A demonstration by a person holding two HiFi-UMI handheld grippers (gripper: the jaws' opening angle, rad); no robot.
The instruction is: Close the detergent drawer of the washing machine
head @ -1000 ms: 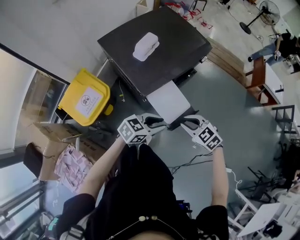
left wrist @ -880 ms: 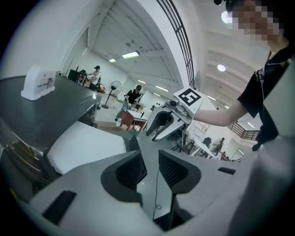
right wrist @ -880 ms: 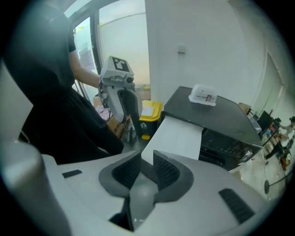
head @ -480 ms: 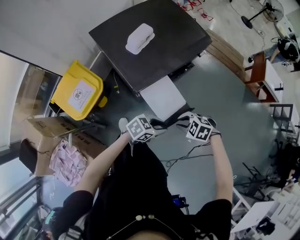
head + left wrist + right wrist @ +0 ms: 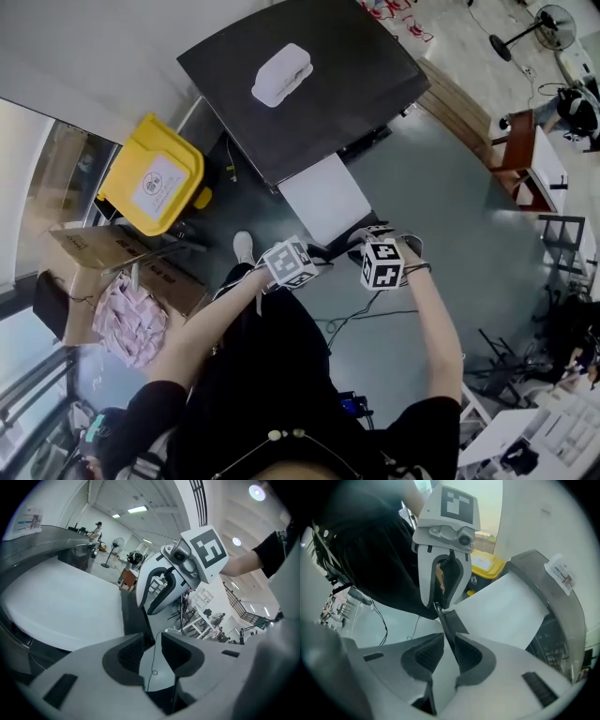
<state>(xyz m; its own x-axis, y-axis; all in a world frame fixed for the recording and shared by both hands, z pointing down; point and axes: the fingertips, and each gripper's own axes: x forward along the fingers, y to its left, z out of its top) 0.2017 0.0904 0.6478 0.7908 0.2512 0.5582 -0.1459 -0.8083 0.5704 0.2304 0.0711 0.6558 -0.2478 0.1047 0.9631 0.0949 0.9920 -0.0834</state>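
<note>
Finding detergent drawer (image 5: 326, 199) pulled out of washing machine (image 5: 328, 103) toward 6 o'clock; 0 closing done. Straddling front edge with right gripper (image 5: 449, 649), jaws slightly apart, not clamping. Keeping left gripper (image 5: 151, 651) narrowly parted, empty. Judging 1 push-in left.

The near edge of the drawer (image 5: 326, 199) hides behind the left gripper (image 5: 317, 251) and right gripper (image 5: 360, 242); contact seems unclear.

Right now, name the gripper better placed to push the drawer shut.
Right, probably. The right gripper has its fingers astride the dark front edge of the drawer, ready to push. The left gripper sits beside that edge, with only floor and a cable between its fingers.
</note>
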